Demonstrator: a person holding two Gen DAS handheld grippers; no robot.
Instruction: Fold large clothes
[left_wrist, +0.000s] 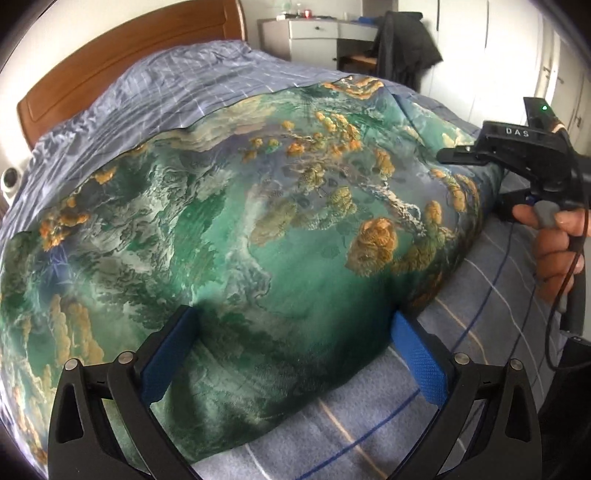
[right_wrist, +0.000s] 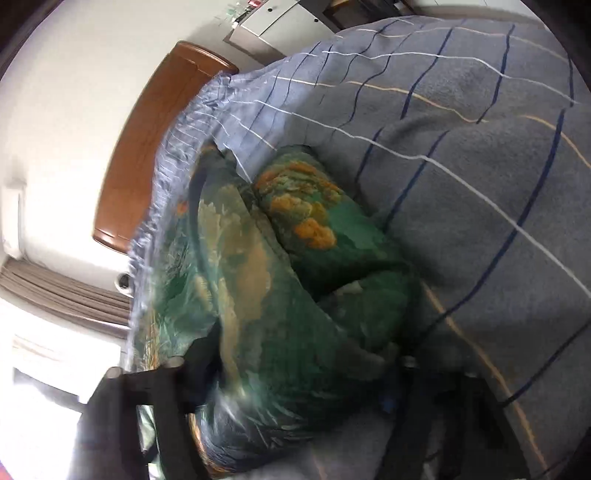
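A large green garment (left_wrist: 236, 236) printed with orange and tan patches lies spread on the bed. My left gripper (left_wrist: 291, 354) is open, its blue pads either side of the garment's near edge. The right gripper (left_wrist: 476, 155) shows in the left wrist view at the garment's right edge, held by a hand; its fingertips are hidden by cloth. In the blurred right wrist view the garment (right_wrist: 288, 295) is bunched between my right gripper's (right_wrist: 291, 384) spread fingers.
The bed has a grey-blue checked cover (left_wrist: 480, 317) and a wooden headboard (left_wrist: 122, 55). A white dresser (left_wrist: 317, 33) and a dark jacket on a chair (left_wrist: 402, 44) stand behind. A curtain and window (right_wrist: 55, 332) lie to the side.
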